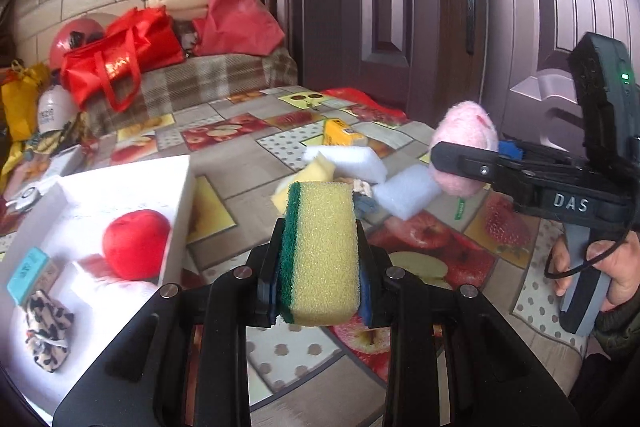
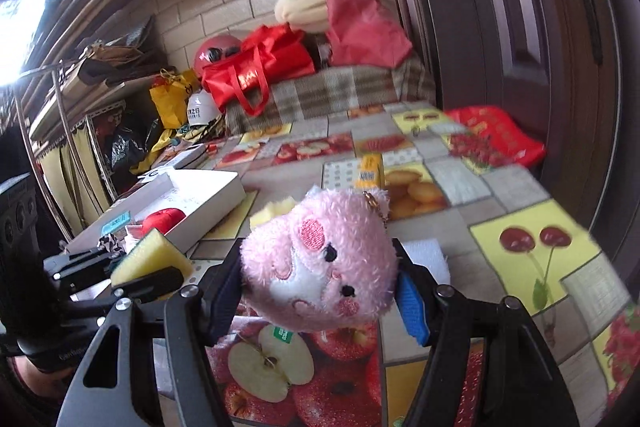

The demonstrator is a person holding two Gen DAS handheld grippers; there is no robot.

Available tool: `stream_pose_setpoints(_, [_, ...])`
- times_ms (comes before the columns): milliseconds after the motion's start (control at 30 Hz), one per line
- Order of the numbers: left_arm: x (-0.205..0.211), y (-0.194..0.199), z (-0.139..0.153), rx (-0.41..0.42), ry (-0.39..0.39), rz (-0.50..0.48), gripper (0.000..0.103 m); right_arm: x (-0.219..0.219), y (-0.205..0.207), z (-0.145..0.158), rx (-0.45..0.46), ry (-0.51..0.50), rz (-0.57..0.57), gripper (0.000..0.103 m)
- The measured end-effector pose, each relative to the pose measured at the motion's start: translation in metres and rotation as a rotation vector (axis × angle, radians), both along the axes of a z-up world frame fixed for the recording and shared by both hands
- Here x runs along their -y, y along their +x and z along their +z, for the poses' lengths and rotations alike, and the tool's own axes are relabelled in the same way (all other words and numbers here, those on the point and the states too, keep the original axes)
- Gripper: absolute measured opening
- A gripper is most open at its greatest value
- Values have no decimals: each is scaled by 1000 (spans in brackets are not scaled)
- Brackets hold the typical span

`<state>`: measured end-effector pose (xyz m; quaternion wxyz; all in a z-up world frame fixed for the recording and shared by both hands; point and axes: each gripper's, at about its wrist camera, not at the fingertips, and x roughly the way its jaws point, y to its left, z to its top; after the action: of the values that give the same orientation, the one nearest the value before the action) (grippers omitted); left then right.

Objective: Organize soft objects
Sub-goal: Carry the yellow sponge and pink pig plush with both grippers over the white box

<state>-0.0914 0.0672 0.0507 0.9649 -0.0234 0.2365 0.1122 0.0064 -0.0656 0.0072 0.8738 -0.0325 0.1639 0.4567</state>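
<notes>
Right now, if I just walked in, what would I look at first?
Probably the fluffy pink plush toy, squeezed in the right gripper above the fruit-patterned tablecloth. Next, the yellow-and-green sponge pinched in the left gripper, close in front of the camera. To its left sits a white box with a bright red plush apple inside.
</notes>
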Motion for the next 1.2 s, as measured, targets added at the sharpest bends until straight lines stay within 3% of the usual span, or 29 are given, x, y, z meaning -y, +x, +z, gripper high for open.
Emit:
stream_pose_setpoints(333, [-11, -25, 2, 43, 38, 65, 27, -19, -22, 2, 57, 1, 33, 67])
stream_pose_setpoints(733, [-32, -47, 2, 63, 17, 124, 28, -38, -33, 0, 77, -12, 60, 67])
stream_pose_setpoints(1200, [-63, -74, 1, 69, 8, 221, 28, -91, -63, -7, 93, -79, 196, 67])
